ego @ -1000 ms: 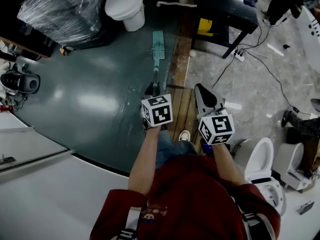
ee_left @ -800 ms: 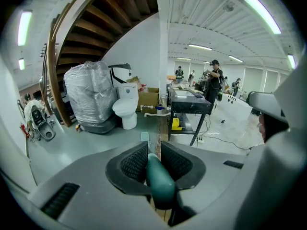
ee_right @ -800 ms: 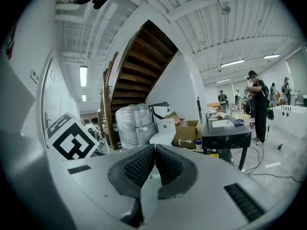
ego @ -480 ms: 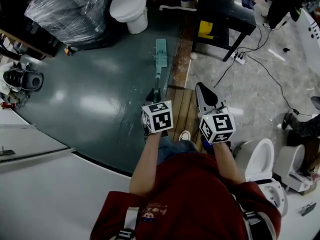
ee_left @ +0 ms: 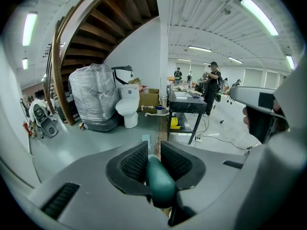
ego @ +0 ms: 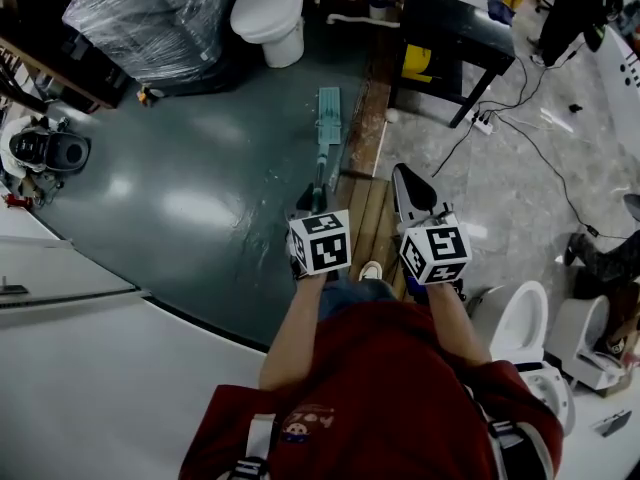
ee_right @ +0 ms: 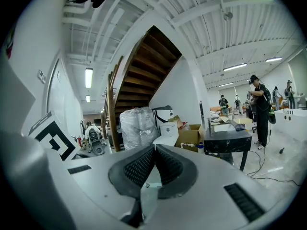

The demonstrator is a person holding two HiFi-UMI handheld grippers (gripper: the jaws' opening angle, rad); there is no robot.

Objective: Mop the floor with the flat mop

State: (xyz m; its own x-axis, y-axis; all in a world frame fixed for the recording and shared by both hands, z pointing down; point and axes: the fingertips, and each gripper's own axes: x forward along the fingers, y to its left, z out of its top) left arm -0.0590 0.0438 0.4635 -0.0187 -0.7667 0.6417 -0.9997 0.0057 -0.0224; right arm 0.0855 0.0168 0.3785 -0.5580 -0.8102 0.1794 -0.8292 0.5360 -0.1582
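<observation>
The flat mop's teal head (ego: 328, 118) lies on the dark green floor (ego: 200, 208), close to the wooden boards. Its handle (ego: 319, 168) runs back to my left gripper (ego: 309, 198), which is shut on it. In the left gripper view the teal handle (ee_left: 159, 178) is squeezed between the ribbed pads (ee_left: 133, 163), and the mop head (ee_left: 145, 139) shows beyond the left gripper (ee_left: 153, 153). My right gripper (ego: 413, 192) hovers to the right of the handle, over the boards, away from the mop. In its own view the right gripper (ee_right: 154, 152) is shut with nothing in it.
A white toilet (ego: 270, 8) and a plastic-wrapped pallet (ego: 150, 18) stand at the far end of the green floor. Wooden boards (ego: 366, 133) edge it on the right. Beyond are a black table (ego: 460, 28), cables (ego: 515, 118) and more toilets (ego: 520, 323). A white curved wall (ego: 110, 368) is at the left.
The left gripper has drawn the mop back toward me, so the mop head now lies farther from the toilet. The right gripper has kept its place beside the left.
</observation>
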